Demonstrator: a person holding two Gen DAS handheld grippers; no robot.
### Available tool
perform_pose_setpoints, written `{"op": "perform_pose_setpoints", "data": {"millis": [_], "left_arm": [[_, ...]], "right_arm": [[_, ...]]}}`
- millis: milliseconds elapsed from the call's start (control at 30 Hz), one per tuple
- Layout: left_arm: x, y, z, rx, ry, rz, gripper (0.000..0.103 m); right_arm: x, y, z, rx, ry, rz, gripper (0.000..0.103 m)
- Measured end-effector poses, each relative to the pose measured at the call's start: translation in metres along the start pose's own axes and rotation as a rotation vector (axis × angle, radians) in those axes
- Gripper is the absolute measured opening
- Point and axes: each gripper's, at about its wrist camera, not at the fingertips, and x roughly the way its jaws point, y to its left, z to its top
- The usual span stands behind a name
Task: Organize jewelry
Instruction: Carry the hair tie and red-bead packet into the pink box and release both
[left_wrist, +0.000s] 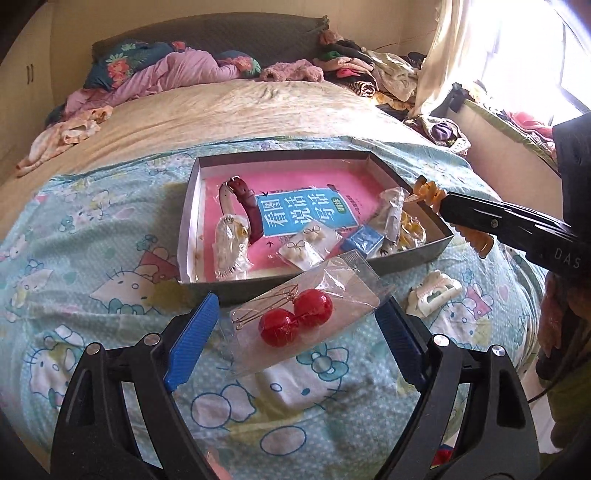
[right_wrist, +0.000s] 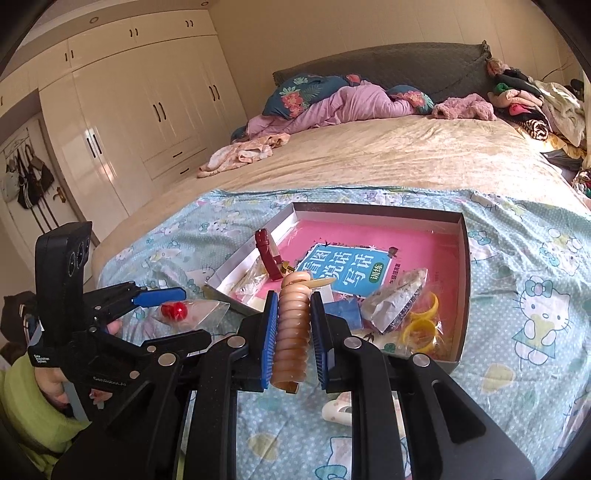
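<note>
Clamped between the right gripper (right_wrist: 293, 325) pads, a coiled clip (right_wrist: 293, 332) is held above the box (right_wrist: 463, 295) edge, likely for dropping in; the left gripper (left_wrist: 295, 332) is kept wide around a bagged earring pair (left_wrist: 295, 317), unpinched, beside the box on the sheet (left_wrist: 92, 258)

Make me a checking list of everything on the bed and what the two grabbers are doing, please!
Surface: Hello Kitty sheet spread over the bed.
Job's things: grey box holding a red watch strap, bagged earrings, yellow rings and a pink book; bag of red ball earrings; orange spiral hair clip.
Clutter: white hair claw lying outside the box.
Grippers: left gripper open around the earring bag; right gripper shut on the spiral clip.
Cables: nothing seen.
Surroundings: wardrobe, clothes pile, curtain.
</note>
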Motion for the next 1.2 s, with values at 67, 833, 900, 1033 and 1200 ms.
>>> {"op": "perform_pose_setpoints", "data": {"millis": [67,833,900,1033,1200], "left_arm": [[-0.001,0.001,0.005,-0.002,-0.008,0.003,0.079],[0.009,-0.002,0.046,0.022,-0.049,0.016,0.079],[0.011,-0.003,0.048,0.025,-0.047,0.015,0.079],[0.017,-0.003,0.052,0.029,-0.046,0.012,0.079],[0.023,-0.005,0.056,0.033,-0.041,0.014,0.079]], "right_arm": [[-0.001,0.000,0.003,-0.005,-0.009,-0.002,0.017],[-0.003,-0.010,0.034,-0.026,-0.076,-0.021,0.017],[-0.003,-0.011,0.037,-0.031,-0.081,-0.027,0.017],[-0.001,-0.013,0.042,-0.040,-0.085,-0.033,0.017],[0.002,-0.017,0.047,-0.044,-0.085,-0.038,0.017]]}}
